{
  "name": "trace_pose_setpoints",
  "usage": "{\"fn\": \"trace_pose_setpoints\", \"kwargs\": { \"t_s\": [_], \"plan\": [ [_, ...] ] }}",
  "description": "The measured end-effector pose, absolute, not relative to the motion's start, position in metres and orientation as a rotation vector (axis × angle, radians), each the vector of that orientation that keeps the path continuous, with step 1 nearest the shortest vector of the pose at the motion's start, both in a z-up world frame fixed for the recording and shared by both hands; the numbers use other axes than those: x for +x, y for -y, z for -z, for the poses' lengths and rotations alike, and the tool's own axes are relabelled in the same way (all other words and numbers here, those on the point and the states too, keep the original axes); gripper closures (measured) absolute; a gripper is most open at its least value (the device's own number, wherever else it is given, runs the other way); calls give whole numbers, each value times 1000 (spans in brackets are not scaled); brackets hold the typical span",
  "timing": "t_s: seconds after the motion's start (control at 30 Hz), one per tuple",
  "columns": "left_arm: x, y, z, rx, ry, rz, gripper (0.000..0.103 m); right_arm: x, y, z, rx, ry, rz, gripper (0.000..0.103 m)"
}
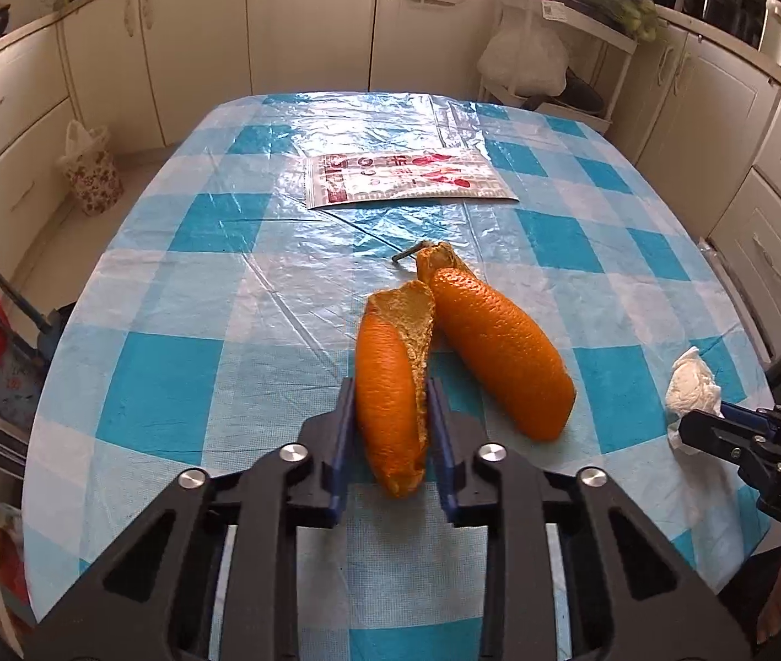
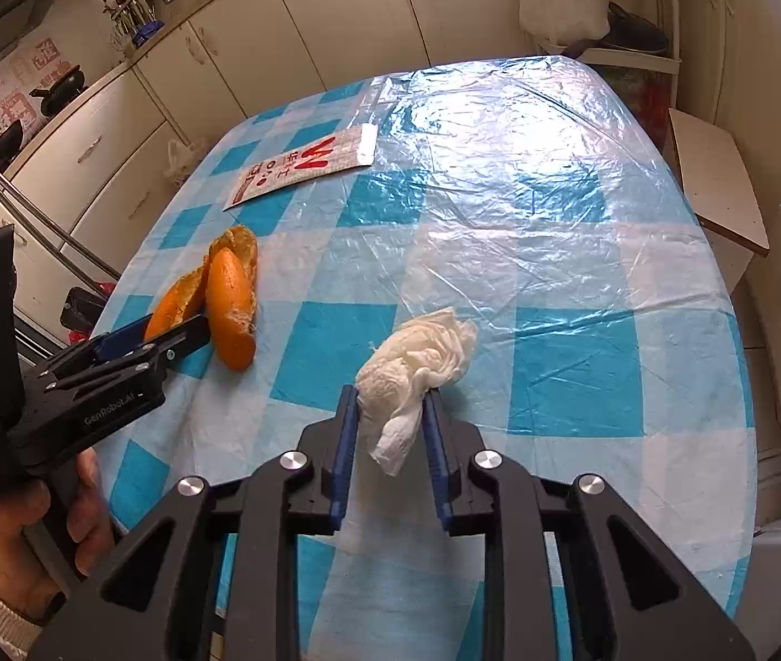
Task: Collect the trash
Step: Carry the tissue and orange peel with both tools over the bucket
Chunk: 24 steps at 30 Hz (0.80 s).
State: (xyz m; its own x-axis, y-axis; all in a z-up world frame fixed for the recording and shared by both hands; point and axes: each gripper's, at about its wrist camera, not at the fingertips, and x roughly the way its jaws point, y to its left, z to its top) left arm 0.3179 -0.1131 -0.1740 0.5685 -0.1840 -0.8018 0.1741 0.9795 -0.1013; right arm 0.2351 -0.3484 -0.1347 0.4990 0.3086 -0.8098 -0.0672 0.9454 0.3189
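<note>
Left claw [image 1: 392, 413] gripping orange peel [image 1: 390, 391], blue-checked tablecloth [image 1: 170, 385], cream kitchen cabinets [image 1: 197, 44]

one curved strip of orange peel [image 1: 390, 402] stands on edge, rind to the left and pith to the right, while a second orange peel [image 1: 500, 352] lies rind up just beside it (their far ends touching). the crumpled white tissue [image 2: 418, 369] sits well apart on the checked cloth.
</note>
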Motion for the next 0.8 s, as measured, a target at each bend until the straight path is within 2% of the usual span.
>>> {"fn": "trace_pose_setpoints", "kwargs": {
  "t_s": [0.17, 0.53, 0.8],
  "plan": [
    [298, 97, 168, -30, -906, 214, 90, 231, 349, 137, 244, -1025, -227, 78],
    [270, 64, 164, -100, -902, 242, 91, 220, 355, 135, 257, -1008, -206, 78],
    [272, 68, 175, -78, -929, 198, 78, 220, 350, 137, 237, -1008, -200, 78]
  ]
}}
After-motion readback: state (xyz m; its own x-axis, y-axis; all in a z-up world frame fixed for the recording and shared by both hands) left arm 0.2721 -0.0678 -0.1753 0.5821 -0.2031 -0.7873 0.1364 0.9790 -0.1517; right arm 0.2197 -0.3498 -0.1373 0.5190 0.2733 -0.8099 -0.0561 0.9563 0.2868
